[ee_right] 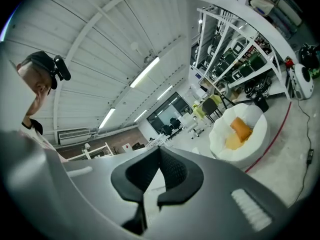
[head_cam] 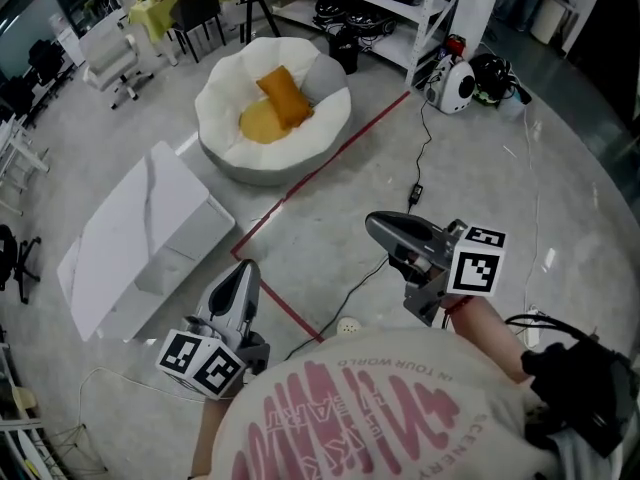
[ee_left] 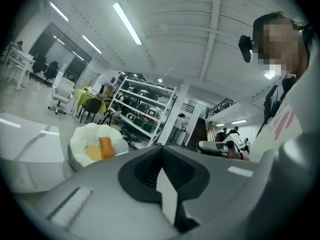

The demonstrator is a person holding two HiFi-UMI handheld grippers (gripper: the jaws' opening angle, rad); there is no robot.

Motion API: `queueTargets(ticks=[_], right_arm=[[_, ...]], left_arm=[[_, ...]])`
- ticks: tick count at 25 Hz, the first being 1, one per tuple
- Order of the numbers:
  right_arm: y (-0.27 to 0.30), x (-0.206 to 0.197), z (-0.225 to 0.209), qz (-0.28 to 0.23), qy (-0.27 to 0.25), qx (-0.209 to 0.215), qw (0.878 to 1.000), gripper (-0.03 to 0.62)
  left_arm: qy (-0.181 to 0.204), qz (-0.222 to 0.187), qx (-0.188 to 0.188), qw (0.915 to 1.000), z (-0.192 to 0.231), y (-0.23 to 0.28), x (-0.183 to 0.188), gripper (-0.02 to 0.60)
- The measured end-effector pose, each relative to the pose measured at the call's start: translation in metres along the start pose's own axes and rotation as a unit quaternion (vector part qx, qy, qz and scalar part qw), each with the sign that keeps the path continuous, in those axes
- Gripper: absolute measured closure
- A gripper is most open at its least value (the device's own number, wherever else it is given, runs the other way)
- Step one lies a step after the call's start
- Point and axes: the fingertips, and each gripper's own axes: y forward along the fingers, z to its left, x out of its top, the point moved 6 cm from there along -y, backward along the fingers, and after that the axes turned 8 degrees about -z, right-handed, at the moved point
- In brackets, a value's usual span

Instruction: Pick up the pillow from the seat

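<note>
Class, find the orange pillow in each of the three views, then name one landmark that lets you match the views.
Head view: orange pillow in the upper part, just left of centre.
Left gripper view: orange pillow left of centre, a little below the middle, far off.
Right gripper view: orange pillow at the right, a little below the middle, far off.
Shared landmark: the white round seat it lies in.

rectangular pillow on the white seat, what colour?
Orange. The rectangular pillow shows best in the head view.
</note>
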Motion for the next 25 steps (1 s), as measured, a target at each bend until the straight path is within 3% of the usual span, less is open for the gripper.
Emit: queueTargets(ticks=[9, 16, 21, 25], right_arm=[[0.006, 0.045, -0.086, -0.021, 0.02, -0.011, 1.0, 0.588], [0.005, 0.053, -0.107, -0.034, 0.032, -0.027, 0.999, 0.588], [0.018, 0.057, -0.121, -0.025, 0.028, -0.032, 0.999, 0.588], [0.038, 0.068, -0.14, -0.032, 0.022, -0.043, 0.998, 0.588]], left_arm=[[-0.013, 0.025, -0.004, 0.9996, 0.013, 0.097, -0.014, 0.565], [-0.005, 0.044, -0.013, 0.9989, 0.015, 0.118, -0.013, 0.565], [-0.021, 0.051, -0.008, 0.9985, 0.038, 0.139, -0.016, 0.565], [-0.037, 0.044, -0.032, 0.9978, 0.059, 0.169, -0.008, 0.565]])
